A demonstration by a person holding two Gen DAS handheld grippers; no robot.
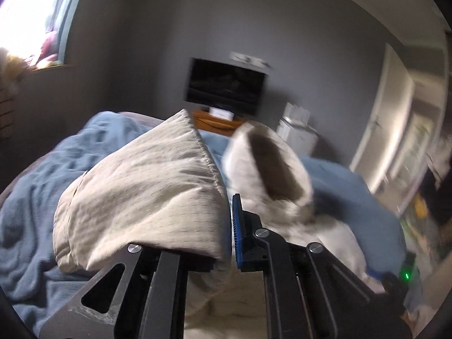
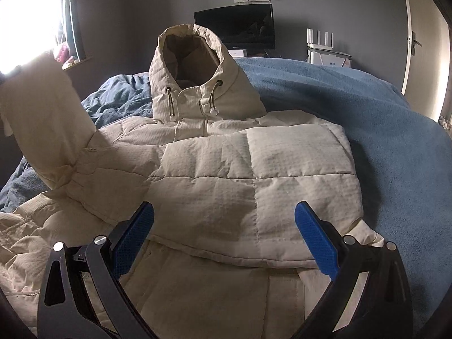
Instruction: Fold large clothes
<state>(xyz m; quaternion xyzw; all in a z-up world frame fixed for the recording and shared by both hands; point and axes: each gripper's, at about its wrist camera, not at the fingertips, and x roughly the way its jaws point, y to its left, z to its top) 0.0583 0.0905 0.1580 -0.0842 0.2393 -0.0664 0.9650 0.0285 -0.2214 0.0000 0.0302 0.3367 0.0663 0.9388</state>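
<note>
The left gripper point(image 1: 230, 226) is clamped on the cream sleeve point(image 1: 147, 186) of a hooded puffer jacket point(image 2: 226, 175): its blue-padded finger point(image 1: 236, 226) presses against the cuff end, and the cloth drapes over the other finger, hiding it. From the right wrist view the same sleeve point(image 2: 42, 118) stands lifted above the jacket's shoulder (its upper end runs out of frame into the window glare).

The right gripper point(image 2: 224, 240) hovers just above the jacket's lower front with its blue pads point(image 2: 132, 243) spread wide apart, holding nothing; whether the tips brush the fabric cannot be told.

The jacket lies face up on a blue blanket point(image 2: 367, 118) that covers the bed. Its other sleeve is folded across the chest, and the hood point(image 2: 192, 59) stands propped upright at the far end, drawcords point(image 2: 213, 99) hanging at the collar.

Beyond the bed, against a grey wall, sits a dark monitor point(image 2: 237, 25) on a wooden stand. To its right a white router point(image 2: 319, 38) with four antennas rests on a white unit. A bright window point(image 2: 25, 19) fills the left side, and a white door point(image 2: 418, 36) is at the right edge.
</note>
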